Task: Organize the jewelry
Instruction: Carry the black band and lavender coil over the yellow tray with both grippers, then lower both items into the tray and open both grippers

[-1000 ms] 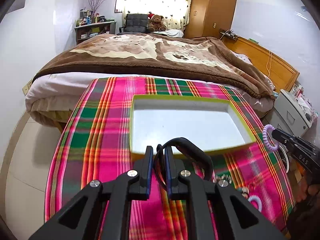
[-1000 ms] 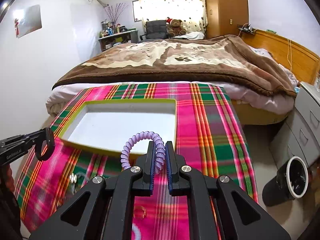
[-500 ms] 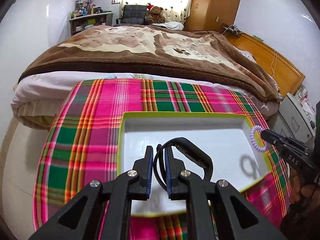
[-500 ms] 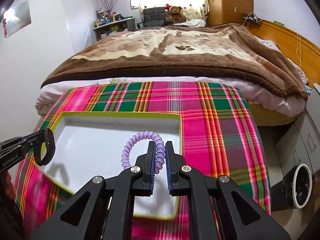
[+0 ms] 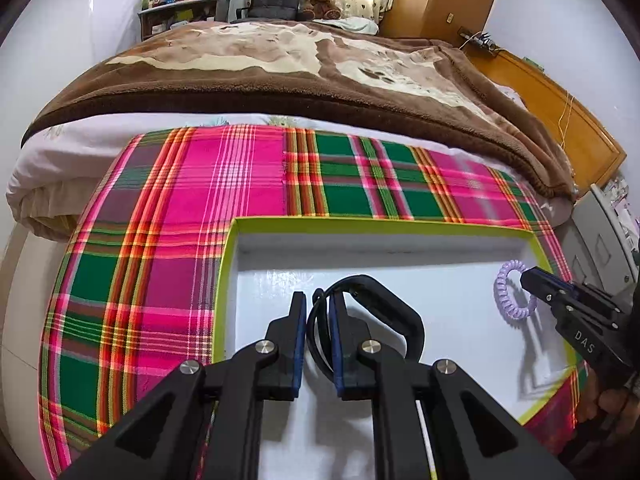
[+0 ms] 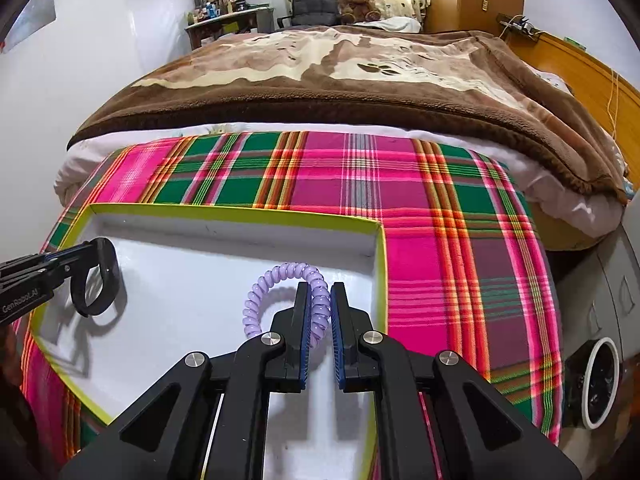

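Hovering over white tray (image 5: 400,228) on plaid cloth (image 5: 248,176): left gripper (image 5: 318,300) pinching black bracelet (image 5: 380,300), right gripper (image 6: 320,296) clamped on lilac coil bracelet (image 6: 280,276). Both pieces held above tray floor.

1. You have the black band (image 5: 384,304), a wide, smooth, closed ring, pinched on edge in your left gripper (image 5: 318,338); it hangs over the left part of the tray (image 5: 400,226).
2. The lilac coil (image 6: 280,292), a spiral loop, sits clamped upright in your right gripper (image 6: 320,332), over the tray's right part.
3. The tray is shallow, white inside with a yellow-green rim, lying flat on the plaid cloth (image 5: 248,172).
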